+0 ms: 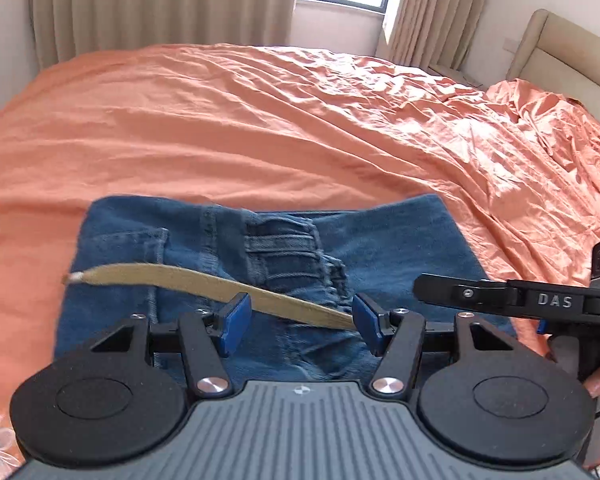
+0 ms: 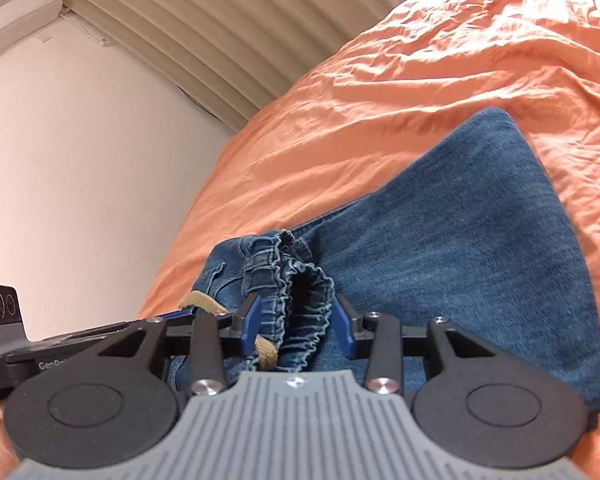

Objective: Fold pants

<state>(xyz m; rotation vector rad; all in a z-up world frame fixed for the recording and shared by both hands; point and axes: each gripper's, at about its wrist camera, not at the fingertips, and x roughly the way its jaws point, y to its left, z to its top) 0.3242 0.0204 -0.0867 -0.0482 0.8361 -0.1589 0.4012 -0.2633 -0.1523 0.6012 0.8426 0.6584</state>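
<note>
Pants (image 1: 380, 252) are lying in a folded blue bundle on the bed (image 1: 260, 120), near its front edge, directly under and ahead of both grippers. The left gripper (image 1: 300, 320) is hanging open over the tan drawstring (image 1: 180, 280), which is trailing away to the left across the denim. The right gripper (image 2: 298, 326) is also spread wide, straddling the elastic waistband (image 2: 300, 280) without pinching it. The bundle's long axis is running side to side, so the right gripper, sitting nearest the waistband, seems better placed to close first.
</note>
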